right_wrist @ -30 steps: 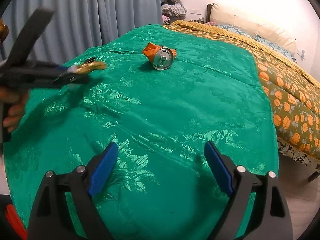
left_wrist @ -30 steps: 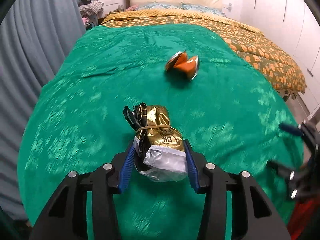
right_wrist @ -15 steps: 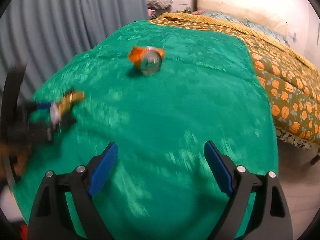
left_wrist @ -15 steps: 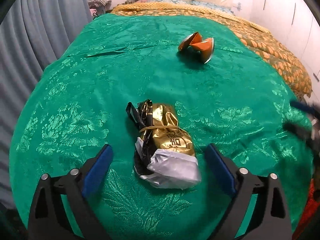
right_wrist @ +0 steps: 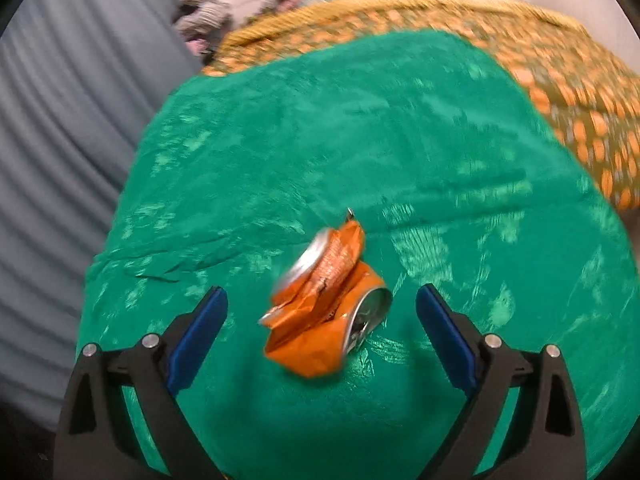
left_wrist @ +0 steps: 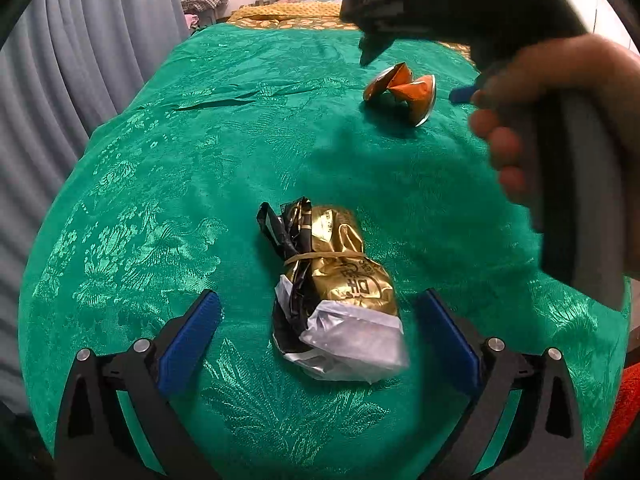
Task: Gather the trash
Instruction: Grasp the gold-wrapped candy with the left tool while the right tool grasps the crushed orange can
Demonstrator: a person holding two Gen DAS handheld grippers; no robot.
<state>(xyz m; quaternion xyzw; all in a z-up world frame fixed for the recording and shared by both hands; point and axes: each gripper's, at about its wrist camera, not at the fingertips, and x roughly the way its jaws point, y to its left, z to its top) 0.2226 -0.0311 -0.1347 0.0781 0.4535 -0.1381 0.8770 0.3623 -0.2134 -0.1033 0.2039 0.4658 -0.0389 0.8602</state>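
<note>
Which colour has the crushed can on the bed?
The can is orange with silver ends; the right wrist view shows it best.

Two close downward wrist views, shared green bedspread.

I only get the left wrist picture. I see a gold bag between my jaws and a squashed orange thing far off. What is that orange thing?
Observer: A crushed orange can, seen close in the right wrist view; its silver top faces the camera.
Operator: Is the other gripper holding it?
Observer: No. The right gripper has its jaws wide either side of the can, not touching; they have just been opening.
Operator: Is the can standing up?
Observer: No, it lies on its side on the green bedspread.
Operator: And my gold bag?
Observer: The right wrist view does not show it. In yours, the gold bag lies free between the left gripper's just-opened jaws.
</note>
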